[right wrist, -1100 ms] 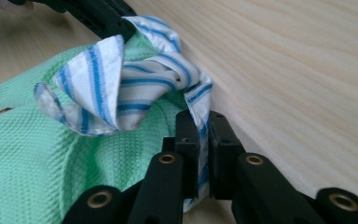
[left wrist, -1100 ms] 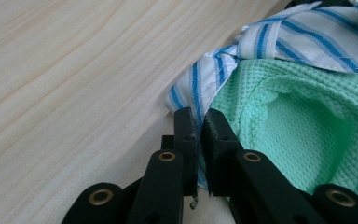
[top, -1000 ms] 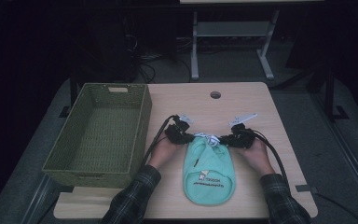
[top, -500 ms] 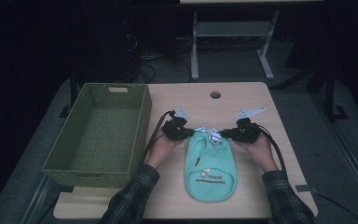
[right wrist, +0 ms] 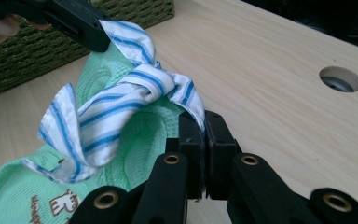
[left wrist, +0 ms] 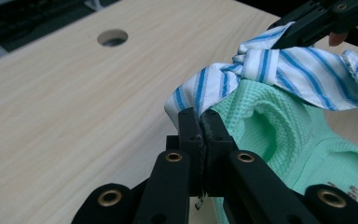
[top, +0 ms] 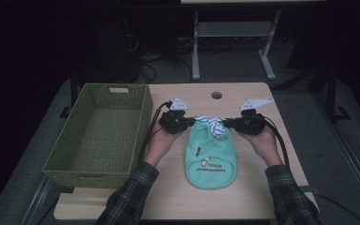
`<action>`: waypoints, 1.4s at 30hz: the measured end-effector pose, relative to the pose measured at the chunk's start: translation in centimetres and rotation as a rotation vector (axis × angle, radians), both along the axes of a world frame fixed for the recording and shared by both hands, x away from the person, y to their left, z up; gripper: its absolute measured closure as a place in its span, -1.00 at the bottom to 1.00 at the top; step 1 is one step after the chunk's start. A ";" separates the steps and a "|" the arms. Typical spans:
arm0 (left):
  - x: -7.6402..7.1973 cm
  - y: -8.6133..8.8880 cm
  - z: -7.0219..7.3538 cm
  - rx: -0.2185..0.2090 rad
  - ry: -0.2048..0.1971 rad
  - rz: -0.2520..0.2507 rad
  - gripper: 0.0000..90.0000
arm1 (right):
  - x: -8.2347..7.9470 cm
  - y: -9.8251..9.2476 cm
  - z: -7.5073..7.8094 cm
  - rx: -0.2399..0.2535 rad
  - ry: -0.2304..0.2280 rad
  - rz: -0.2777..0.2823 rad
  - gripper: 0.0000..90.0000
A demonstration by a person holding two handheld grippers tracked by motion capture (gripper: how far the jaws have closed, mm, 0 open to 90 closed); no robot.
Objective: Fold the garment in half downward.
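- Both grippers are higher now than a second ago, and the top of the green shirt (top: pixel 211 152) has come up off the table with them.
- At that earlier moment the shirt lay flat, with its collar end low on the wood.
- Now the bottom of the shirt rests on the table (top: pixel 253 98), and the top end hangs between the two grippers.
- Up close, the left gripper (left wrist: pixel 200 119) has its two black jaws pressed together, pinching one top corner of the shirt where the striped collar (left wrist: pixel 279 70) ends.
- From its own camera, the right gripper (right wrist: pixel 200 122) does the same on the other top corner, jaws tight on the cloth.
- White and blue stripes run along the collar, and it is tied in a knot in the middle, between the two grippers.
- A little picture and some words sit on the front of the shirt, but they are too small to read.
- From above, the shirt is near the middle of the table, closer to the person's edge.
- A woven green basket (top: pixel 82 168) stands at the left side of the table, just beside the left gripper.
- A round hole (top: pixel 216 95) shows in the table past the shirt.
- The sleeves at the bottom of the high view may be checked cloth, but it is dark there.
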State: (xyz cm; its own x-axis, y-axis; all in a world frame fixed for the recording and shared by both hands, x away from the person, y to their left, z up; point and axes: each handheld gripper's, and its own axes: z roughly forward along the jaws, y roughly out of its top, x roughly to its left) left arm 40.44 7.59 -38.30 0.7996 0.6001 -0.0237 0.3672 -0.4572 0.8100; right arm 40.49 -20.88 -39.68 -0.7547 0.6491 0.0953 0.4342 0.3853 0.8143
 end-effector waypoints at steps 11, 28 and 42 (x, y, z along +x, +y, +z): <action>-2.2 -0.1 -1.1 0.028 -0.030 -0.068 0.95 | -2.2 0.2 -2.0 -0.016 -0.027 0.016 0.91; -3.6 0.2 0.8 -0.011 -0.122 -0.072 0.93 | -3.2 0.3 0.2 0.030 -0.112 0.001 0.91; -5.4 1.0 -0.8 0.032 -0.128 -0.094 0.92 | -5.3 0.9 -2.1 -0.004 -0.095 0.030 0.91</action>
